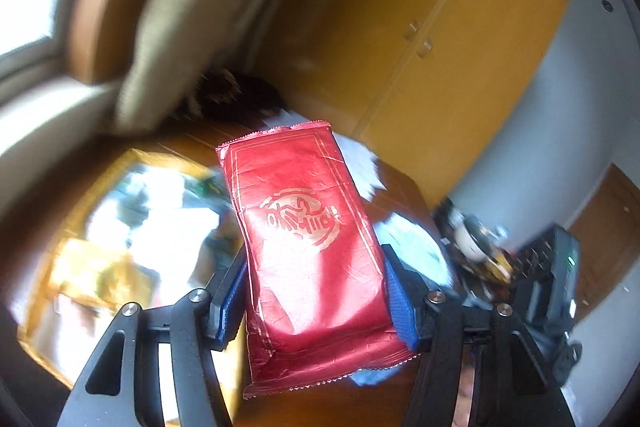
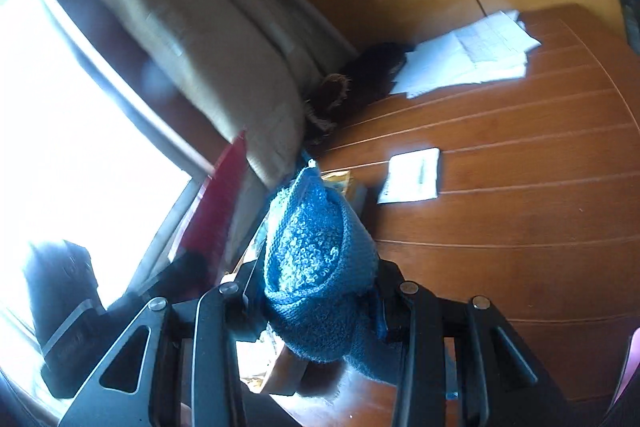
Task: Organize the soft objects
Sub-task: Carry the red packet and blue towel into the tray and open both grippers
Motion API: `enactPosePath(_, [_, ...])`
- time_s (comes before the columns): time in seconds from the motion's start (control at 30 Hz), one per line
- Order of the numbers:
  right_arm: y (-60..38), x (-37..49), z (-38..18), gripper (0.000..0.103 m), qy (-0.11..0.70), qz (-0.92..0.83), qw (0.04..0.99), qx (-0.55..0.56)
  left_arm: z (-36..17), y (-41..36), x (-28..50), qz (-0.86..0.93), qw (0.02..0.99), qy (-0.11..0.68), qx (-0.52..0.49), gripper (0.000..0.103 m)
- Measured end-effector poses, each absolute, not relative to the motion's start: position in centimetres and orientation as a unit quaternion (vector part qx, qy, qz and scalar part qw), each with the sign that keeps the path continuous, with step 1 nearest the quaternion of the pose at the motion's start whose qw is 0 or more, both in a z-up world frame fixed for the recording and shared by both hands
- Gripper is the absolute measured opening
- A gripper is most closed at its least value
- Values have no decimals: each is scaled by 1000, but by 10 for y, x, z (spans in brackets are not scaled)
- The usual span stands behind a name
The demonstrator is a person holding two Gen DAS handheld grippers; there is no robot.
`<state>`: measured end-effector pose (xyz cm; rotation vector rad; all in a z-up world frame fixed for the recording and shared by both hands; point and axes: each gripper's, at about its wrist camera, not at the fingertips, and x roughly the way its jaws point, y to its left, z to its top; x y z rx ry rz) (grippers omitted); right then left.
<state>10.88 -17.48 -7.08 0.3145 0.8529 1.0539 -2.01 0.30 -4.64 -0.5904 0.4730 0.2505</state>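
My left gripper [image 1: 314, 291] is shut on a shiny red foil packet [image 1: 304, 227] with a gold emblem, its blue pads [image 1: 402, 307] pressing both long sides, and the packet stands up above the table. In the right wrist view, my right gripper [image 2: 316, 291] is shut on a bunched blue knitted cloth [image 2: 316, 259] that bulges up between the fingers. The red packet [image 2: 224, 203] also shows at the left of that view, next to the left gripper's dark body [image 2: 64, 311].
A wooden tray [image 1: 44, 275] with several blurred items lies below left of the red packet. White papers [image 2: 468, 55], a small booklet [image 2: 412, 175] and a dark furry thing [image 2: 360, 75] lie on the brown slatted table [image 2: 520, 227]. A beige curtain [image 2: 192, 43] and yellow cupboard [image 1: 440, 27] stand behind.
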Motion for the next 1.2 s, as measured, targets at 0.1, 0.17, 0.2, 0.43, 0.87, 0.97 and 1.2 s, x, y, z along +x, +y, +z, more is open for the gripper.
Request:
enactPosePath(0.1, [-164, 102, -69, 38, 384, 496, 767, 136, -43, 25, -32, 153, 918, 213, -296, 64])
enactPosePath(0.17, [-157, 101, -69, 38, 388, 507, 758, 133, -42, 37, -40, 169, 915, 207, -301, 64])
enactPosePath(0.2, [-153, 101, -69, 38, 393, 511, 754, 131, -42, 44, -41, 178, 914, 207, -300, 64])
enactPosePath(0.43, [-113, 95, -74, 38, 402, 544, 726, 126, -49, 72, -51, 202, 907, 217, -300, 64])
enactPosePath(0.87, [-29, 147, -68, 38, 438, 544, 697, 161, -84, 111, -23, 190, 894, 269, -303, 64])
enactPosePath(0.97, [-6, 156, -72, 38, 448, 541, 694, 158, -97, 108, -12, 188, 893, 301, -279, 64])
enactPosePath(1.2, [29, 163, -103, 42, 472, 515, 708, 107, -121, 92, 0, 208, 886, 357, -210, 67])
